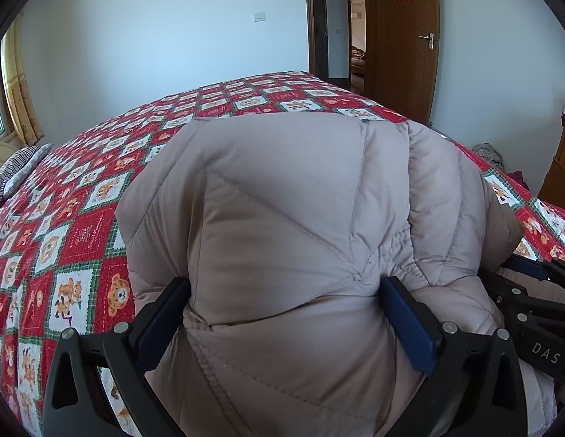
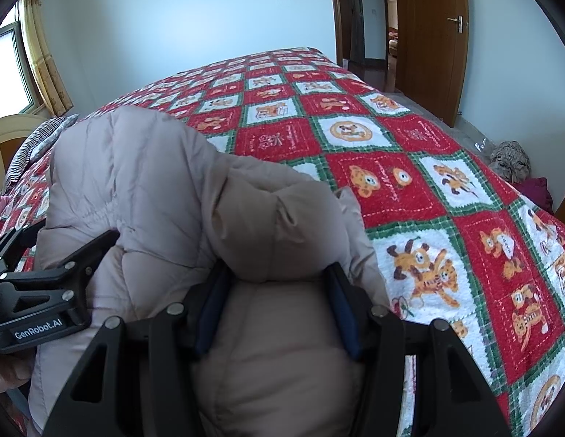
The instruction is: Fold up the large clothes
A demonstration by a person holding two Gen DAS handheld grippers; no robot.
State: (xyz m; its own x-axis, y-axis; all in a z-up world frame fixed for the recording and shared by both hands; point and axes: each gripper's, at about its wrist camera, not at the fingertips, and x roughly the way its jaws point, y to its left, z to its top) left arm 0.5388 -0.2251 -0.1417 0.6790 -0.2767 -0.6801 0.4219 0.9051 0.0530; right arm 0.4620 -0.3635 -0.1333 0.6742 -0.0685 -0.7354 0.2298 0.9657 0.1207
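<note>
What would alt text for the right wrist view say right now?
The right gripper is clamped on a thick fold of a beige quilted puffer jacket, over a bed with a red, white and green cartoon-animal bedspread. The left gripper grips the jacket at the left edge.

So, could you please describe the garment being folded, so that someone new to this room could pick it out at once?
Start at the large bed covered by a red, white and green checked quilt with cartoon animals. On its near side lies a pale beige quilted puffer jacket, gripped by both the left gripper and the right gripper. It is the only plain, puffy, stitched thing there; the grey bundle lies beyond the bed's far edge.
</note>
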